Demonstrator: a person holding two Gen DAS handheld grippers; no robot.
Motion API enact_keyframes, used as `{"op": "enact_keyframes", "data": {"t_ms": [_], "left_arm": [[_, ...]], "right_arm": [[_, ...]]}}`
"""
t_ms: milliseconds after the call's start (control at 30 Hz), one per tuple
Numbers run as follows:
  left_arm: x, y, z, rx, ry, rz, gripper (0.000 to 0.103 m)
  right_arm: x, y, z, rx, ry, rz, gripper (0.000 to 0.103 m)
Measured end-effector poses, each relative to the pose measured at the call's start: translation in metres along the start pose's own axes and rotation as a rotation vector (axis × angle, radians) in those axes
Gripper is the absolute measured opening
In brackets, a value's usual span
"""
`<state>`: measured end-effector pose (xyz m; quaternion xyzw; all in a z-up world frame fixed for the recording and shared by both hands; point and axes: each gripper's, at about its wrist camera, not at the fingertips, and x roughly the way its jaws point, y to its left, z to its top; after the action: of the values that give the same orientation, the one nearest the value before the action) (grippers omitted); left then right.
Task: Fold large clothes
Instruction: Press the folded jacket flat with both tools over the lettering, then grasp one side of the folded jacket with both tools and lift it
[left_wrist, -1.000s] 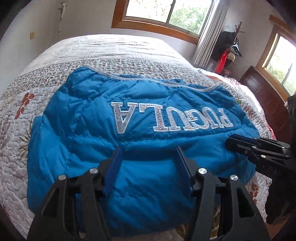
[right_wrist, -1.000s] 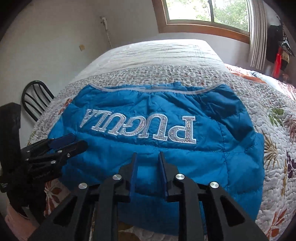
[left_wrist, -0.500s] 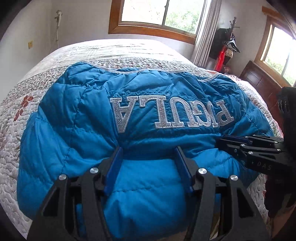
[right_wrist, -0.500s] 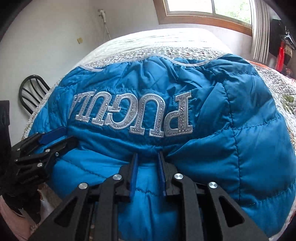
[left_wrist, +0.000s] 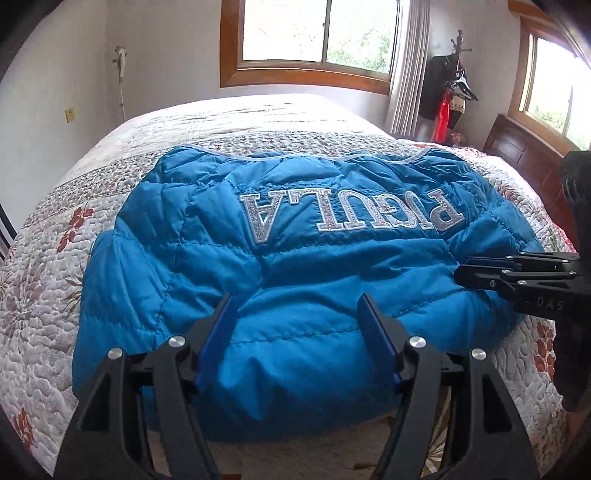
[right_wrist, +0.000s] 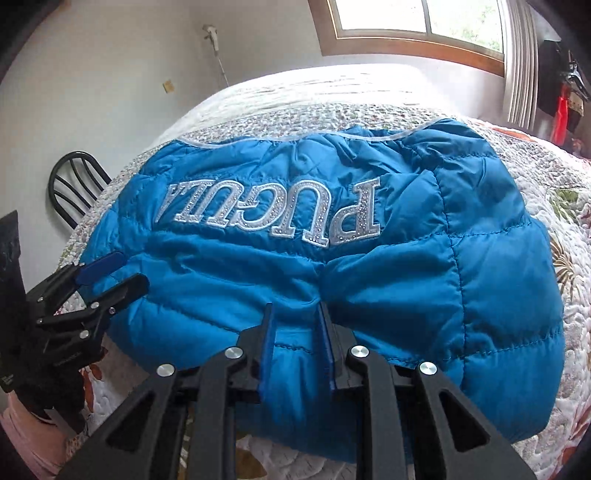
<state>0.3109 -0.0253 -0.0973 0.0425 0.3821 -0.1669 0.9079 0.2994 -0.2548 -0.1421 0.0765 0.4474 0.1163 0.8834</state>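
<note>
Lying across the quilted bed (left_wrist: 48, 266), the blue puffer jacket (left_wrist: 295, 280) shows silver lettering (left_wrist: 351, 216), upside down from my side, its near edge bunched. My left tool (left_wrist: 297, 325) sits at that near edge, jaws wide apart with fabric between them, not pinched. My right tool (right_wrist: 297, 325) has its jaws drawn close on a fold of the jacket. Black chair (right_wrist: 74, 184) beside the bed; window (left_wrist: 317, 33) behind.

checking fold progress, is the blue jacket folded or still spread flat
Partly folded: the blue jacket lies bunched on the quilt, near edge doubled into a puffy roll, sleeves tucked out of sight.
</note>
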Motion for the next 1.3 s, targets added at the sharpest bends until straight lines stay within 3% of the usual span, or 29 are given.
{"op": "enact_keyframes", "data": {"t_ms": [533, 633, 700, 767, 833, 900, 967, 1033, 1133, 1233, 1300], "left_arm": [[0.012, 0.007, -0.002, -0.026, 0.047, -0.02, 0.066], [-0.007, 0.014, 0.004, -0.062, 0.051, -0.055, 0.07], [-0.025, 0.022, 0.009, -0.078, 0.016, -0.05, 0.08], [-0.043, 0.04, 0.015, -0.106, -0.015, -0.042, 0.084], [-0.053, 0.068, 0.019, -0.146, -0.02, -0.03, 0.089], [-0.053, 0.097, 0.024, -0.19, -0.006, 0.0, 0.09], [-0.047, 0.128, 0.025, -0.245, 0.029, -0.01, 0.09], [-0.039, 0.158, 0.021, -0.322, 0.069, -0.054, 0.09], [-0.021, 0.188, 0.012, -0.422, 0.119, -0.177, 0.09], [-0.002, 0.193, 0.005, -0.455, 0.16, -0.228, 0.09], [0.011, 0.194, 0.002, -0.474, 0.186, -0.269, 0.09]], "right_arm": [[0.011, -0.005, -0.001, 0.022, 0.004, 0.001, 0.019], [-0.02, -0.009, 0.003, 0.029, -0.047, 0.036, 0.027], [-0.054, -0.017, 0.006, 0.039, -0.128, 0.038, 0.061], [-0.08, -0.037, 0.006, 0.092, -0.181, 0.044, 0.073], [-0.095, -0.064, 0.005, 0.171, -0.201, 0.044, 0.074], [-0.096, -0.091, 0.004, 0.229, -0.179, 0.027, 0.084], [-0.088, -0.116, 0.003, 0.284, -0.144, 0.035, 0.084], [-0.078, -0.138, 0.002, 0.335, -0.116, 0.079, 0.084], [-0.057, -0.16, 0.003, 0.392, -0.062, 0.15, 0.084], [-0.039, -0.173, 0.002, 0.429, -0.018, 0.134, 0.085], [-0.029, -0.179, 0.0, 0.454, 0.002, 0.17, 0.085]]}}
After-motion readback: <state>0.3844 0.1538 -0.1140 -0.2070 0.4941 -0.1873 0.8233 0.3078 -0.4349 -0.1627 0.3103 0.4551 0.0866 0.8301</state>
